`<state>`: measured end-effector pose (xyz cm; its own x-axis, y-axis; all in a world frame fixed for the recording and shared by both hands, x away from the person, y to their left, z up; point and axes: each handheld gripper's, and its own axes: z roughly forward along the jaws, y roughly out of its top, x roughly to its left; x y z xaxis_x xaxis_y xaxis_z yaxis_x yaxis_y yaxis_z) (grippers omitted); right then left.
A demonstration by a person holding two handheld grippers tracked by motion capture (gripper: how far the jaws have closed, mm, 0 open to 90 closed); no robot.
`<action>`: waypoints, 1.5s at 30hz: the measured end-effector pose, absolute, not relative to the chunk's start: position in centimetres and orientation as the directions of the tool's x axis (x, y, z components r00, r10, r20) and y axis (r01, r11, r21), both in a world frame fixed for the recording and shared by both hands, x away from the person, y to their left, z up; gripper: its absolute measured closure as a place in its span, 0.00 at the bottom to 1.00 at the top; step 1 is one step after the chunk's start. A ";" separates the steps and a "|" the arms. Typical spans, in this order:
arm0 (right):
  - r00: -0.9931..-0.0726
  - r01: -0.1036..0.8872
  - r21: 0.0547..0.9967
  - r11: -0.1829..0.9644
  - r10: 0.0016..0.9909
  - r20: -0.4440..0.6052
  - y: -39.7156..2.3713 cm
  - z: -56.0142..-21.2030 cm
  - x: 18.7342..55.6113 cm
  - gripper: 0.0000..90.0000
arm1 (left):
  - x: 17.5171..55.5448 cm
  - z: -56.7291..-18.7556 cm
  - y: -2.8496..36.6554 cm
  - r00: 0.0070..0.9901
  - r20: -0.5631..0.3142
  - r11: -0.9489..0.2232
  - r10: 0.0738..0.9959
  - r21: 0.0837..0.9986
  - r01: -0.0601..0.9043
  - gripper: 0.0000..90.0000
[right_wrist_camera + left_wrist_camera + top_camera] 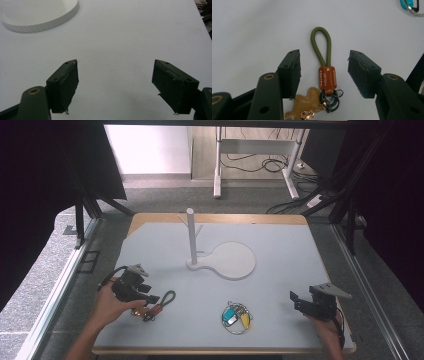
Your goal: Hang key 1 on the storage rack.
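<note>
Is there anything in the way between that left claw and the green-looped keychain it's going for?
Nothing visible. In the left gripper view the keychain lies on the bare table between the open jaws of the left gripper, gaps on both sides. The other bunch of keys lies well apart.

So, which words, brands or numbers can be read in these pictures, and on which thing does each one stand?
"HICKART" or similar, with a small cross above it: white print on the brown leather tab of the green cord keychain; the letters are small, so the spelling is uncertain.
Second bunch of keys, with blue and yellow tags: too small to read.
Other things: no text.
</note>
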<state>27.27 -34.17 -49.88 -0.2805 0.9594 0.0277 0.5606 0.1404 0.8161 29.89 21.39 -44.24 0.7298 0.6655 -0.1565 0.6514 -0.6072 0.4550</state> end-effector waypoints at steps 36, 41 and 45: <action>-0.300 0.581 0.787 0.210 0.953 -0.033 -32.5 -50.4 27.3 0.25 | 30.1 -48.0 18.5 0.750 -0.068 -0.727 0.658 0.205 0.656 0.74; -0.300 0.584 0.783 0.215 0.953 -0.038 -32.5 -50.6 27.3 0.25 | 30.1 -47.4 18.9 0.745 -0.099 -0.711 0.660 0.238 0.662 0.74; -0.292 0.585 0.784 0.207 0.956 -0.035 -32.6 -50.7 27.3 0.26 | 30.0 -46.1 19.6 0.742 -0.091 -0.697 0.664 0.283 0.659 0.74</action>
<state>27.30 -32.60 -50.66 -0.2920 0.9558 -0.0350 0.5848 0.2073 0.7843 30.02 19.57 -46.14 0.7419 0.6643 -0.0910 0.6589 -0.6969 0.2832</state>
